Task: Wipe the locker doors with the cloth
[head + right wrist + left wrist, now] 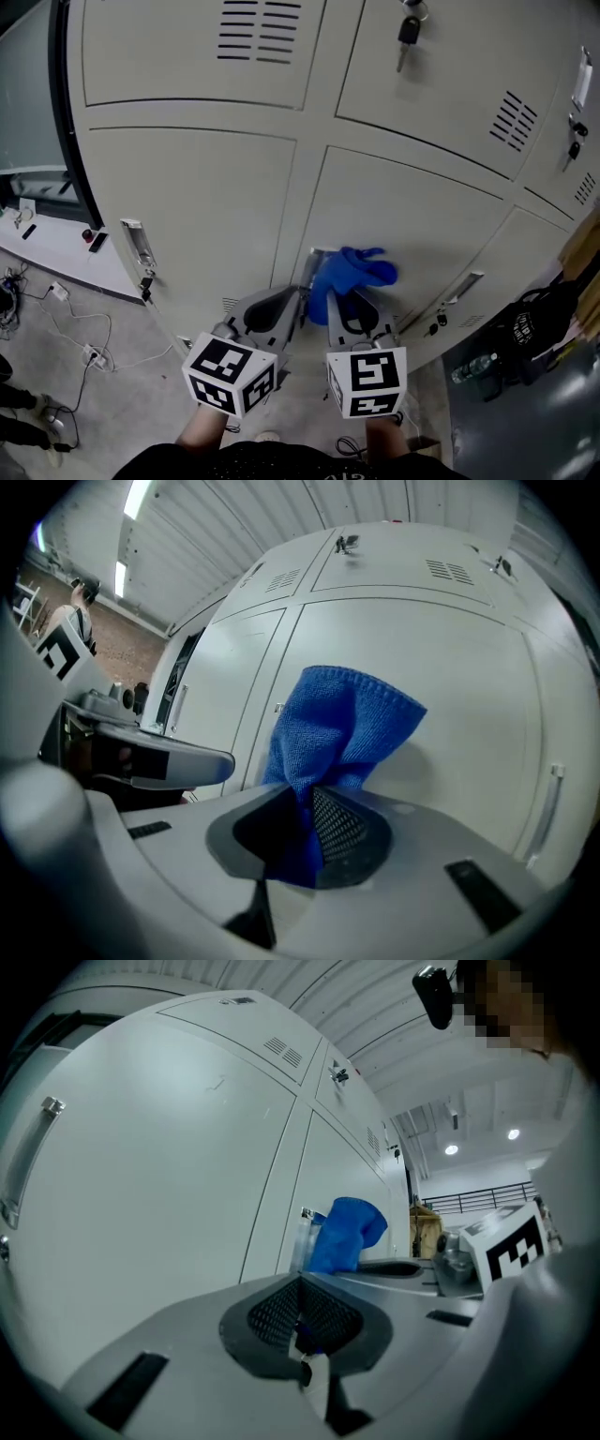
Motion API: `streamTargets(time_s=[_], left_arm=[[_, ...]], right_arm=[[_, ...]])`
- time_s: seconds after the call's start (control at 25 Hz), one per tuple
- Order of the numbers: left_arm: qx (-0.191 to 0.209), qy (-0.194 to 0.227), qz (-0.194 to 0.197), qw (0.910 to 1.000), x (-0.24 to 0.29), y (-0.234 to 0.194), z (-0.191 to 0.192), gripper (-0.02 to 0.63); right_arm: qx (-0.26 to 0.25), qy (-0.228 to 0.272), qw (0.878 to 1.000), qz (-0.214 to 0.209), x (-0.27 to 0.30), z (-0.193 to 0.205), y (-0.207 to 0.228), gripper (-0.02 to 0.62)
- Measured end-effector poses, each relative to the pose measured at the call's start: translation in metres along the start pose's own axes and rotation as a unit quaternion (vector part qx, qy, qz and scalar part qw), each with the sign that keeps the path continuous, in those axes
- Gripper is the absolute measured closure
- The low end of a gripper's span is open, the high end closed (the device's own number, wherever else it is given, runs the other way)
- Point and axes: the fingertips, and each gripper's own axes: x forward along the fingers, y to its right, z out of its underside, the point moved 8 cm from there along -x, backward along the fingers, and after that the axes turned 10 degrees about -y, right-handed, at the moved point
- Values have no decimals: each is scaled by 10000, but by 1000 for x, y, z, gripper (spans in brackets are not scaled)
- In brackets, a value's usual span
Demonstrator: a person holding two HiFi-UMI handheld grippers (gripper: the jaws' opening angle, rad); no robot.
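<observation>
Head view: the left gripper (pixel 289 302) and right gripper (pixel 349 305) are held side by side in front of the lower locker doors (pixel 206 206). A blue cloth (pixel 354 272) bunches out of the right gripper's tip, at the face of the door just right of the vertical seam. A key (pixel 409 36) hangs in an upper door.

Left gripper view: the left gripper (pixel 300 1281) has its jaws closed against each other. The cloth (pixel 345 1234) stands off to its right, close to the doors.

Right gripper view: the right gripper (pixel 311 797) has its jaws clamped on the cloth (pixel 342 724). The fabric fans upward out of the jaws, in front of a lower door (pixel 469 696).
</observation>
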Motion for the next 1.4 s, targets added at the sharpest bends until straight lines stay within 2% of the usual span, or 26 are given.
streamTargets(time_s=[0.28,0.64,0.88,1.4], left_arm=[[83,-87,267,9996,13,9,3,595],[102,-184,524,9984,22,21,6,595],[93,-297,689,9971,29,32,12,595],[115,-558,1176,9914,48,62,24,595]], right_arm=[[314,12,9993,-188,-1,3,9,534],[412,-93,9991,54,-7,10,23,534],[752,-143,9970,108,-14,19,42,534],[1249,-324,9890,730,-31,44,89,534]])
